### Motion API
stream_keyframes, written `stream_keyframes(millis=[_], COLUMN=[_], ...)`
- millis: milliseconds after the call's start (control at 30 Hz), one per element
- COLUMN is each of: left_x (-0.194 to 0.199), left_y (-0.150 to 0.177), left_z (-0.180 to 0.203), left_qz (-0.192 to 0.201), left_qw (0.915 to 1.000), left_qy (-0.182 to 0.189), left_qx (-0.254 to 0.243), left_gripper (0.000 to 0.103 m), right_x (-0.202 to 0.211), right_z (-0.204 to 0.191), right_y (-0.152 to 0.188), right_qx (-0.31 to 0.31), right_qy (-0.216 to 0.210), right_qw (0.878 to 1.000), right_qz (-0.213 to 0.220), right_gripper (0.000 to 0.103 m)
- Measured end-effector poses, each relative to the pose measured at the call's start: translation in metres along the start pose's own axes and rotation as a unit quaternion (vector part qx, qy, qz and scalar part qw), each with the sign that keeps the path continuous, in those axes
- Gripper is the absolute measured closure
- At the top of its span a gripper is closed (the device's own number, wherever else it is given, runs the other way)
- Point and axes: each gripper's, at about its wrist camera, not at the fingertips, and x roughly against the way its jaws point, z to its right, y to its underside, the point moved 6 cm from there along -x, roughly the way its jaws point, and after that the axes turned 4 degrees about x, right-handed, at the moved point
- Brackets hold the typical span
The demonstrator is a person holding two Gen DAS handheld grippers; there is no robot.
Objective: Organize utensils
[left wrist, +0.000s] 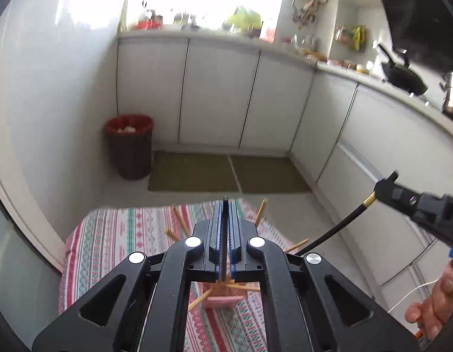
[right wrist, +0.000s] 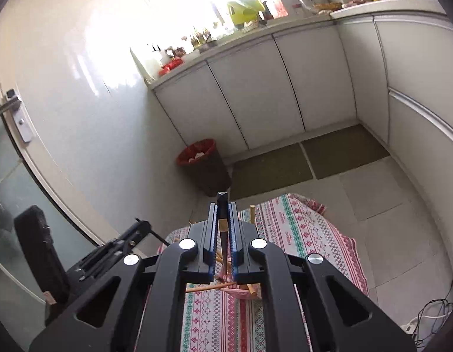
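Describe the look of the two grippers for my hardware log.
Both the left gripper and right gripper are matte black linkage frames with round silver pivot caps and blue toothed finger pads. A bare hand shows at right.

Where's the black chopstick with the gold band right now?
The black chopstick with the gold band is clamped upright in the right hand-held gripper, above the pink holder on the striped cloth, right wrist view centre.
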Motion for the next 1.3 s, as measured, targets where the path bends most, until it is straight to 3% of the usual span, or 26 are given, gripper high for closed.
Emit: stream_keyframes(millis=[33, 67, 167, 300, 500, 600, 633, 800, 1000, 1300], left_x=[-0.005, -0.005, 0.009, 0.026, 0.026, 0.028, 0.031, 0.044, 0.054, 0.057], left_y=[0.004, 0.006, 0.0, -0.011, -0.008, -0.008, -0.009, -0.013, -0.01, -0.006], left_z=[-0.004, -0.009, -0.02, -0.028, -0.035, -0.04, -0.041, -0.035, -0.019, 0.0], left_qz=[-0.008, -0.013, 0.001, 0.022, 0.02, 0.026, 0.033, 0.065, 0.093, 0.1], left_qw=[0.9999, 0.9998, 0.9995, 0.9989, 0.9985, 0.9972, 0.9965, 0.9933, 0.9884, 0.9851], left_qy=[-0.004, -0.003, -0.003, -0.009, -0.032, -0.056, -0.065, -0.092, -0.12, -0.14], left_qx=[0.006, 0.016, 0.031, 0.04, 0.04, 0.041, 0.041, 0.027, 0.004, -0.013], left_gripper=[0.095, 0.083, 0.078, 0.063, 0.057, 0.053, 0.051, 0.032, 0.009, 0.007], right_x=[-0.006, -0.01, -0.02, -0.03, -0.054, -0.064, -0.064, -0.054, -0.034, -0.004], right_z=[0.0, 0.0, -0.002, -0.009, -0.017, -0.018, -0.017, -0.012, -0.006, 0.01], right_y=[0.002, 0.004, 0.008, 0.011, 0.02, 0.025, 0.026, 0.026, 0.026, 0.025], right_qx=[0.0, 0.0, 0.003, 0.011, 0.02, 0.03, 0.031, 0.049, 0.073, 0.07], right_qy=[0.002, 0.005, 0.007, 0.014, 0.019, 0.025, 0.031, 0.074, 0.131, 0.168], right_qw=[1.0, 1.0, 1.0, 1.0, 0.999, 0.999, 0.998, 0.996, 0.989, 0.983], right_qz=[-0.004, -0.007, -0.015, -0.02, -0.032, -0.034, -0.033, -0.021, 0.006, 0.032], right_gripper=[0.096, 0.096, 0.096, 0.096, 0.095, 0.083, 0.071, 0.07, 0.052, 0.035])
